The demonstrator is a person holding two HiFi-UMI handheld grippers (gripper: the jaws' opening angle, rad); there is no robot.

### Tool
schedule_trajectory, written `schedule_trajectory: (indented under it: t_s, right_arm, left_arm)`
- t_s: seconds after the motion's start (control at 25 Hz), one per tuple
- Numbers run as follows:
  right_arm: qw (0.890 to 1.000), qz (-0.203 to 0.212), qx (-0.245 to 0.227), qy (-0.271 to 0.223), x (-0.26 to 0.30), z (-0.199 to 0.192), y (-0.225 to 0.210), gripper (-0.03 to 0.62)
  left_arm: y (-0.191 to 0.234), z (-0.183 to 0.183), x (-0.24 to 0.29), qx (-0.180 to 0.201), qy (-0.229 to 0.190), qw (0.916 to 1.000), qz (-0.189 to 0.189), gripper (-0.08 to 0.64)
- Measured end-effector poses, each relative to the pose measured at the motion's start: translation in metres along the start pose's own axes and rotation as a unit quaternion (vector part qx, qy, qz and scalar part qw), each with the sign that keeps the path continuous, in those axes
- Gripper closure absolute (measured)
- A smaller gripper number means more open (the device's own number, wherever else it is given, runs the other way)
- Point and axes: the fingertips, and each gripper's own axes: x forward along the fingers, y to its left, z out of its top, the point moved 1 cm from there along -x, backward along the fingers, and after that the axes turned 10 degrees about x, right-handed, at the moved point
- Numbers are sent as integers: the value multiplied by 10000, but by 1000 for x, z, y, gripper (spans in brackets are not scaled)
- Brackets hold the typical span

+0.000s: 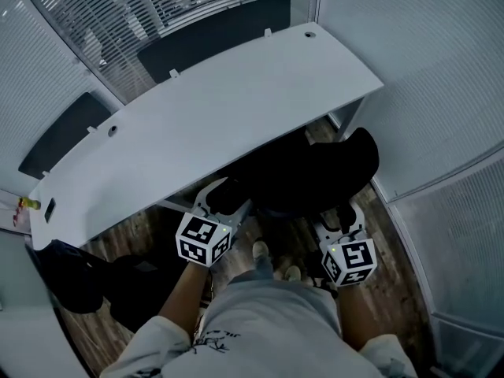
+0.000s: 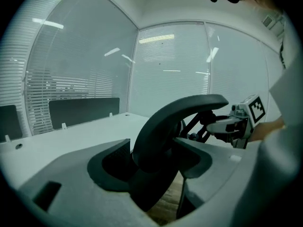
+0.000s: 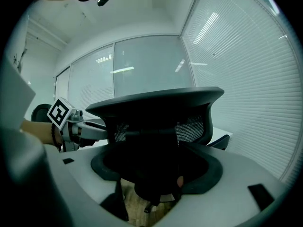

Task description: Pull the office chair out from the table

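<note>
A black office chair (image 1: 315,172) stands at the front edge of the white desk (image 1: 213,109), its seat partly under the top. My left gripper (image 1: 228,199) is at the left side of the chair's back, my right gripper (image 1: 340,219) at its right side. In the left gripper view the curved edge of the backrest (image 2: 175,122) lies between the wide-apart jaws of my left gripper (image 2: 156,160). In the right gripper view the backrest's top (image 3: 156,112) fills the gap of my right gripper (image 3: 156,167). Both stand open, pads not pressing.
Dark partition panels (image 1: 213,26) line the desk's far edge, with blinds and glass walls close around. A black bag (image 1: 79,278) lies on the wooden floor at the left. The person's shoes (image 1: 260,250) are just behind the chair.
</note>
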Motion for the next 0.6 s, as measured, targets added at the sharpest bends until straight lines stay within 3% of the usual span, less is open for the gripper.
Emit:
schedule_trajectory:
  t_s: [0.6]
  right_arm:
    - [9995,-30,-209,240,2,5,-20,321]
  left_arm:
    - [-13,9,24,108,52,9994,-336,319]
